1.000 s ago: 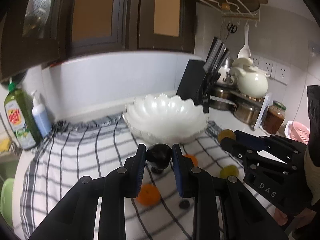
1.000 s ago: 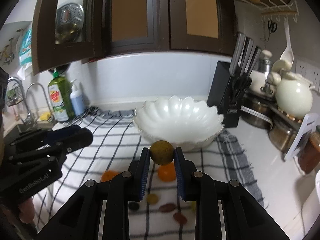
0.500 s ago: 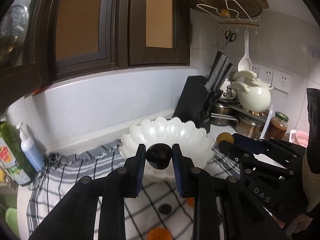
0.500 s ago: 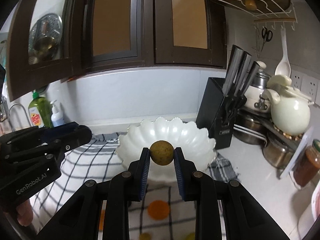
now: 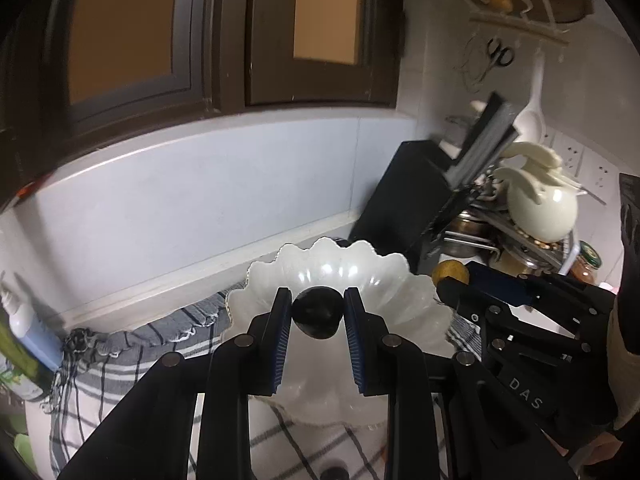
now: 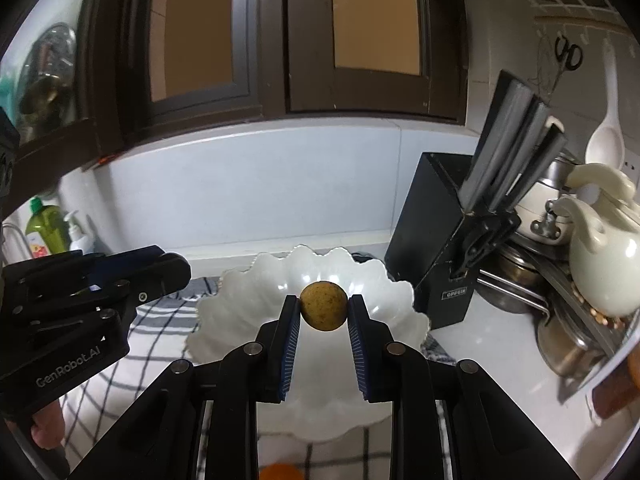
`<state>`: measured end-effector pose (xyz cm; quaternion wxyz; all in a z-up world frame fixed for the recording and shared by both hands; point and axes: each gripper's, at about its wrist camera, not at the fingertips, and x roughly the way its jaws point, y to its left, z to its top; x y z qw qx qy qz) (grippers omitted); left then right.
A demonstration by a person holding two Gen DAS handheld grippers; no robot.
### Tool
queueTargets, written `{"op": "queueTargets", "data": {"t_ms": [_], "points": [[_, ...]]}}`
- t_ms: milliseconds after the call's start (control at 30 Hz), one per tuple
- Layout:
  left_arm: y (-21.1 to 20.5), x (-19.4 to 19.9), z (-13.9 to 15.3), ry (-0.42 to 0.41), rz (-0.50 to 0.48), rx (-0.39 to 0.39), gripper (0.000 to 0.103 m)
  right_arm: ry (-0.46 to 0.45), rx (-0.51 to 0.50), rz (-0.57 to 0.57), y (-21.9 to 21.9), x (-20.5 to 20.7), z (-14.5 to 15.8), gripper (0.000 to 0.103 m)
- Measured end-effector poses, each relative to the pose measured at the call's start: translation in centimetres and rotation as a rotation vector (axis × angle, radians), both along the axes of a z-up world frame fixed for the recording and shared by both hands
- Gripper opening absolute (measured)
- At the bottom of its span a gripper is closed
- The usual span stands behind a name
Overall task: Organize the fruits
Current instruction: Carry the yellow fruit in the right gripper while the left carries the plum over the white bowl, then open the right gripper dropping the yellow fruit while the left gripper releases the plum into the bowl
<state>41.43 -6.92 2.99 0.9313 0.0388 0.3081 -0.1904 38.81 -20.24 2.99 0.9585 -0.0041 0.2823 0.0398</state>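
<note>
My left gripper (image 5: pixel 318 308) is shut on a small black round fruit (image 5: pixel 318 314), held over the white scalloped bowl (image 5: pixel 384 280). In the right wrist view my right gripper (image 6: pixel 324 310) is shut on a brown-yellow round fruit (image 6: pixel 323 305), also above the white scalloped bowl (image 6: pixel 248 304). The right gripper with its fruit (image 5: pixel 450 272) shows at the right of the left wrist view, by the bowl's right rim. At the left edge of the right wrist view sits the left gripper (image 6: pixel 172 272), near the bowl's left rim. The bowl looks empty inside.
The bowl stands on a checked cloth (image 5: pixel 120 376). A black knife block (image 6: pixel 436 240) is right behind the bowl, with a cream teapot (image 6: pixel 600 256) and steel pots beside it. Soap bottles (image 6: pixel 48 228) stand far left. An orange fruit (image 6: pixel 280 472) lies on the cloth below.
Both grippers have moved forward and up with their fruits, from over the cloth to above the bowl. The loose fruits on the cloth have dropped out of view below.
</note>
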Motion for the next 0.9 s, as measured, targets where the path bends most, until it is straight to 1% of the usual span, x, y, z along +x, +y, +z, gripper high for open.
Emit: {"op": "queueTargets", "data": {"t_ms": [100, 267, 433, 500, 667, 900], "points": [[-0.9, 2.5, -0.7, 0.037, -0.007, 0.02, 0.027, 0.039, 0.007, 0.004, -0.5, 2.2, -0.4, 0.026], [-2.2, 6.2, -2.5, 0.104, -0.017, 0.046, 0.027, 0.131, 0.013, 0.006, -1.3, 6.4, -2.3, 0.026], [-3.1, 9.5, -5.0, 0.181, -0.026, 0.072, 0.027, 0.225, 0.016, 0.0, -2.2, 9.8, -4.7, 0.026], [-3.3, 10.7, -6.4, 0.223, -0.031, 0.078, 0.027, 0.259, 0.016, -0.002, -2.4, 10.9, -5.7, 0.026], [-3.9, 12.5, -8.7, 0.295, -0.033, 0.092, 0.027, 0.325, 0.009, -0.004, -2.6, 13.0, -7.6, 0.026], [-4.4, 13.9, -10.1, 0.345, -0.026, 0.104, 0.028, 0.38, 0.02, -0.005, -2.8, 14.4, -9.0, 0.026]]}}
